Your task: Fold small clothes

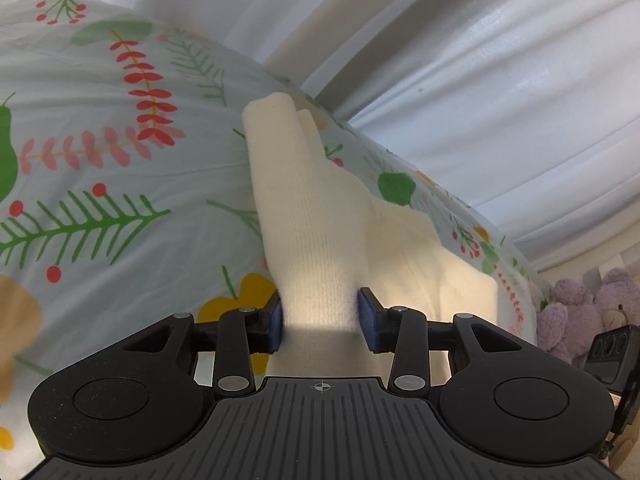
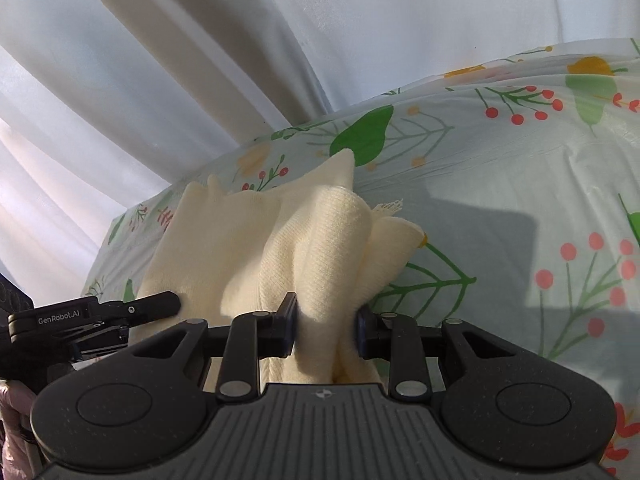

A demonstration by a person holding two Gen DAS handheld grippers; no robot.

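Observation:
A small cream knit garment (image 1: 312, 224) hangs bunched above the floral cloth. My left gripper (image 1: 320, 316) is shut on one end of it, and the fabric runs forward between the blue pads (image 1: 276, 320). My right gripper (image 2: 326, 320) is shut on another bunched part of the same garment (image 2: 304, 248), which drapes away in folds. The left gripper's black body (image 2: 80, 316) shows at the left edge of the right wrist view, touching the garment's side.
A pale tablecloth with green leaves and red berries (image 1: 100, 160) covers the surface, also in the right wrist view (image 2: 520, 200). White curtains (image 1: 500, 80) hang behind. Purple plush toys (image 1: 580, 304) sit at the far right.

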